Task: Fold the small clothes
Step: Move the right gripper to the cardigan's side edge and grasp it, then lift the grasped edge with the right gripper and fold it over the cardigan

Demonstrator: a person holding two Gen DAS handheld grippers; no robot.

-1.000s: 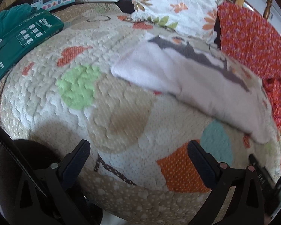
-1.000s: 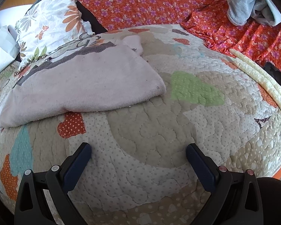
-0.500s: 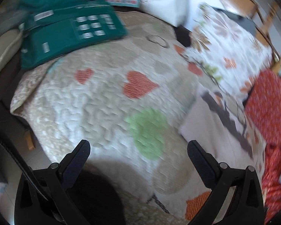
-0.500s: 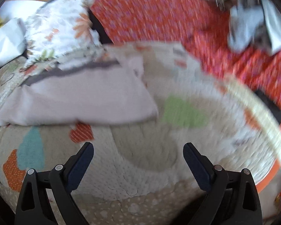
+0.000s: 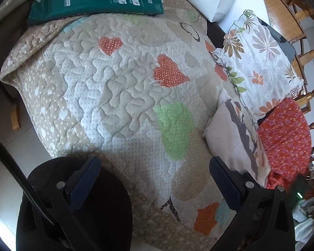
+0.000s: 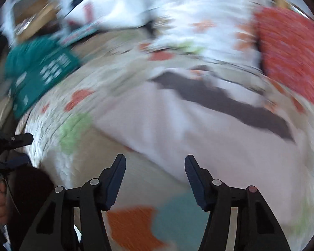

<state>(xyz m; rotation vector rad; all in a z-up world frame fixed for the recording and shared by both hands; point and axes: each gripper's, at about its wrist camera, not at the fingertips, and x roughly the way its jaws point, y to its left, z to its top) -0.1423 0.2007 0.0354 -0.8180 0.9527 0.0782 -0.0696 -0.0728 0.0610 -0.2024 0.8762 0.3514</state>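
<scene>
Our left tool [image 5: 155,171] spread wide and empty above the heart-patterned quilt [image 5: 119,79], our right tool [image 6: 155,167] likewise parted, holding nothing, folded pale pink garment [image 6: 178,129] lying just ahead of it, view blurred

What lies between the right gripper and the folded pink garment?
Only bare quilt, as the blurred right wrist view shows: the right gripper hangs open just short of the pink garment, with nothing between them.

The left gripper [image 5: 155,179], jaws apart, hangs over the quilt [image 5: 115,87]; a pink folded garment [image 5: 224,138] lies to its right.
</scene>
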